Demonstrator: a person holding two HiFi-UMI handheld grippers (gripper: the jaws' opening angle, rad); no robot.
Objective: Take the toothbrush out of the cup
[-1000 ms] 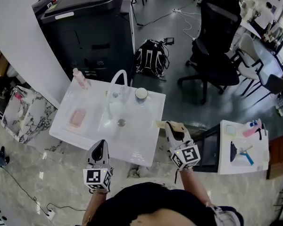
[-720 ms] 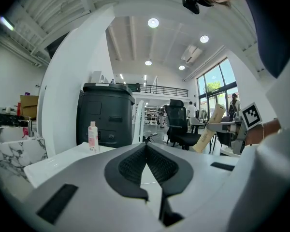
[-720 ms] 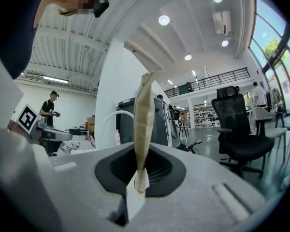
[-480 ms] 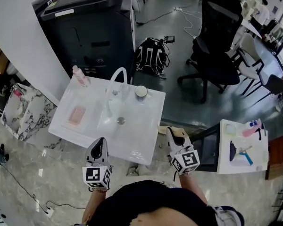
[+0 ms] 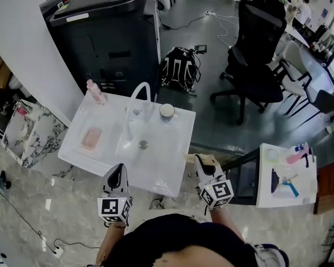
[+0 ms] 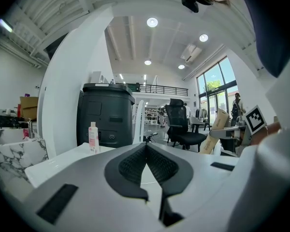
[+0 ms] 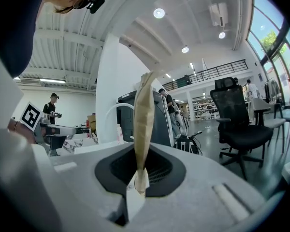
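The white cup [image 5: 167, 112] stands at the back of the white sink table [image 5: 170, 178], beside the curved faucet [image 5: 139, 91]. My right gripper [image 5: 202, 160] hovers off the table's right front corner, well away from the cup. It is shut on a tan-handled toothbrush [image 7: 144, 124], which rises upright from its jaws [image 7: 137, 178]; in the head view the toothbrush [image 5: 190, 158] pokes out to the gripper's left. At the table's front edge my left gripper [image 5: 118, 169] is shut with nothing in it, its pads [image 6: 146, 146] pressed together.
A pink bottle [image 5: 94, 92] stands at the table's back left and a pink soap [image 5: 91, 138] lies left of the basin. A black cabinet [image 5: 108, 32] is behind the table. A backpack [image 5: 178, 68], an office chair [image 5: 256, 54] and a white side table [image 5: 286, 177] are to the right.
My right gripper has sunk a little and drawn back toward me with the toothbrush still in it. The left gripper has stayed in place.
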